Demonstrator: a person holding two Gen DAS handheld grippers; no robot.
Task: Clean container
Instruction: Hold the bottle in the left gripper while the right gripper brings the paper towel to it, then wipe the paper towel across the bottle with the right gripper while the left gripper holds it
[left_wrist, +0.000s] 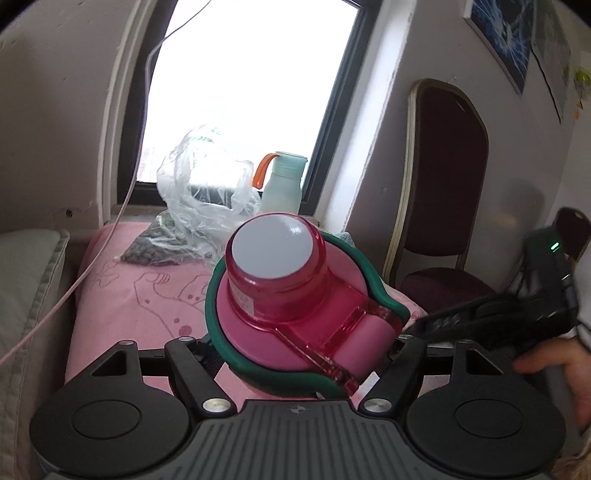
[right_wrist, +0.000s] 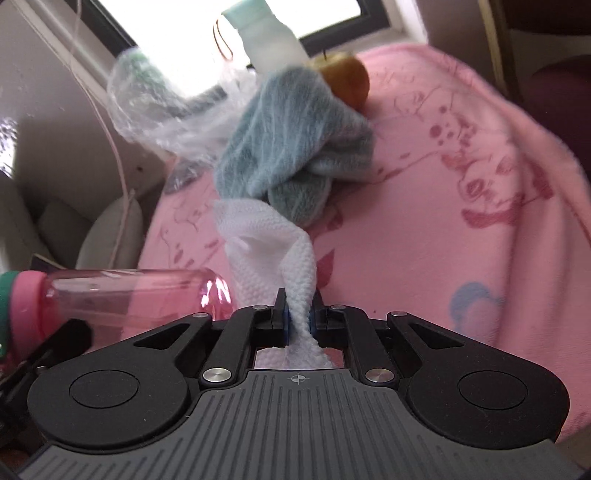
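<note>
Nearest to us in the right wrist view, our right gripper has its tongs pressed together on a twisted white cloth, whose far end is tangled with a blue-grey fluffy cloth. In the left wrist view, our left gripper has its tongs clamped around the pink bottle, gripping it just below the lid; we look straight onto its pink cap with a pale round top, and a dark green strap loops around the neck. From the right view the same bottle's clear pink body lies sideways at the left edge, just beside the white cloth.

Beneath everything lies a pink blanket printed with darker pink cartoon outlines and one pale blue figure; we cannot read any writing on it. A small label on the bottle's cap is too blurred to read.

Further back, a crumpled clear plastic bag sits on the blanket beside a mint-green flask with an orange handle, standing at the window. An apple rests near the flask. A dark red chair stands to the right against the wall, below a blue picture.
</note>
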